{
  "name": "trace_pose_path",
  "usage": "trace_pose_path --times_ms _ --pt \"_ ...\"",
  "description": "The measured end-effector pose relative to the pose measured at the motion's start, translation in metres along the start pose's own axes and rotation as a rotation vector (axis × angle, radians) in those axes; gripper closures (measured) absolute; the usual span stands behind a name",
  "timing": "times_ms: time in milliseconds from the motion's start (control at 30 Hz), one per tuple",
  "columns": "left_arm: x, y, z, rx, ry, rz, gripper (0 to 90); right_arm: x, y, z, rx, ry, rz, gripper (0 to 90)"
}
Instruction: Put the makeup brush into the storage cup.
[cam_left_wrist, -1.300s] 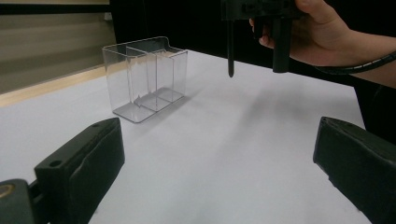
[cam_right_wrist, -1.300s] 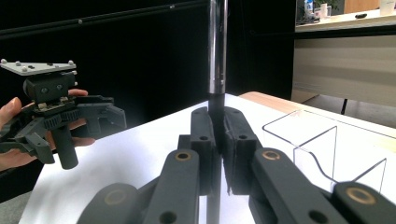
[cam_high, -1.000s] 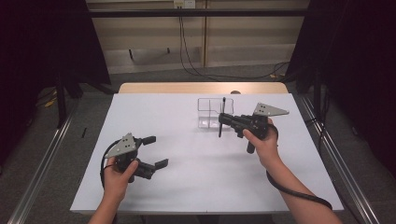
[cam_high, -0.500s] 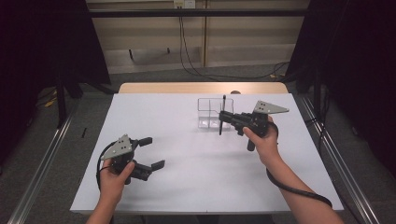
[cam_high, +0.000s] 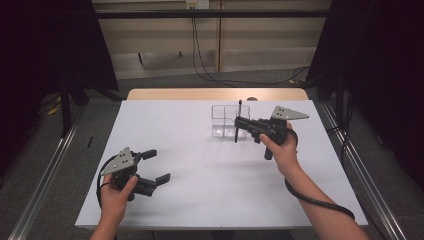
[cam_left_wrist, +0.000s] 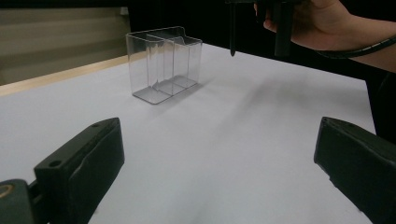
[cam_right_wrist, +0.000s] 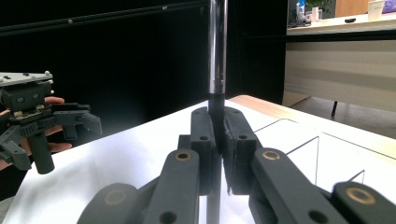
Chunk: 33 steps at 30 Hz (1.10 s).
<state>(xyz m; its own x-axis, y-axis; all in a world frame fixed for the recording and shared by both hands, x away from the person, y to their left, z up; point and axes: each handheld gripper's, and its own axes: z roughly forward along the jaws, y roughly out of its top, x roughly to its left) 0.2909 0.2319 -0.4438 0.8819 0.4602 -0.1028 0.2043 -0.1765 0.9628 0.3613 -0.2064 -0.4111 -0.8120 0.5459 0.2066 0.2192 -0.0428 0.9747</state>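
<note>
Pen (cam_high: 239, 120) held upright in the right tool (cam_high: 239, 123), directly above the clear divided organizer (cam_high: 223, 121) that stands toward the far side of the white counter (cam_high: 200, 200). In the right gripper view the two jaws are pressed together on the pen's (cam_right_wrist: 217, 51) dark barrel, gripping it near mid-length, with the compartment edges of the organizer (cam_right_wrist: 317, 144) visible below. In the left gripper view the pen's lower tip (cam_left_wrist: 232, 32) hangs above and a little to the side of the organizer (cam_left_wrist: 163, 63), not yet inside any cell. The left tool (cam_high: 154, 166) rests low over the near left of the counter, well apart from the organizer, its jaws spread wide with nothing between them.

Judged step: lowering the pen into one compartment.

Likely faults from this position:
- Tip lands on a partition or rim instead of an opening, because the cells are narrow and the clear walls are hard to read against the white surface.
- Organizer slides or tips, since it is light, unbraced, and the idle left tool is too far off to steady it.
- Pen pivots in the grip, as it is pinched at a single narrow band on a smooth round barrel.
- Early release would let the pen drop askew and fall out across the counter.
</note>
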Motion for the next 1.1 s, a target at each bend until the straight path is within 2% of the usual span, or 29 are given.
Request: trace_pose_path --times_ms 333,633,667,800,933,1100 --pt "0.000 -0.004 -0.008 -0.008 0.005 -0.014 1.7 -0.002 0.002 0.005 0.001 -0.005 -0.001 84.3" --pt "0.002 -0.007 -0.015 -0.022 0.010 -0.040 1.6 -0.005 0.003 0.009 0.007 -0.016 -0.006 84.3" --pt "0.001 -0.008 -0.016 -0.024 0.007 -0.053 1.5 -0.005 0.004 0.009 0.004 -0.017 -0.002 84.2" --pt "0.002 -0.009 -0.018 -0.014 0.019 -0.045 1.2 -0.007 0.005 0.011 0.000 -0.022 -0.001 84.2" --pt "0.003 -0.009 -0.021 -0.026 0.024 -0.048 1.2 -0.007 0.007 0.014 -0.001 -0.028 -0.003 84.3" --pt "0.003 -0.011 -0.021 0.004 0.036 -0.042 0.9 -0.008 0.010 0.017 -0.002 -0.031 -0.007 84.2"
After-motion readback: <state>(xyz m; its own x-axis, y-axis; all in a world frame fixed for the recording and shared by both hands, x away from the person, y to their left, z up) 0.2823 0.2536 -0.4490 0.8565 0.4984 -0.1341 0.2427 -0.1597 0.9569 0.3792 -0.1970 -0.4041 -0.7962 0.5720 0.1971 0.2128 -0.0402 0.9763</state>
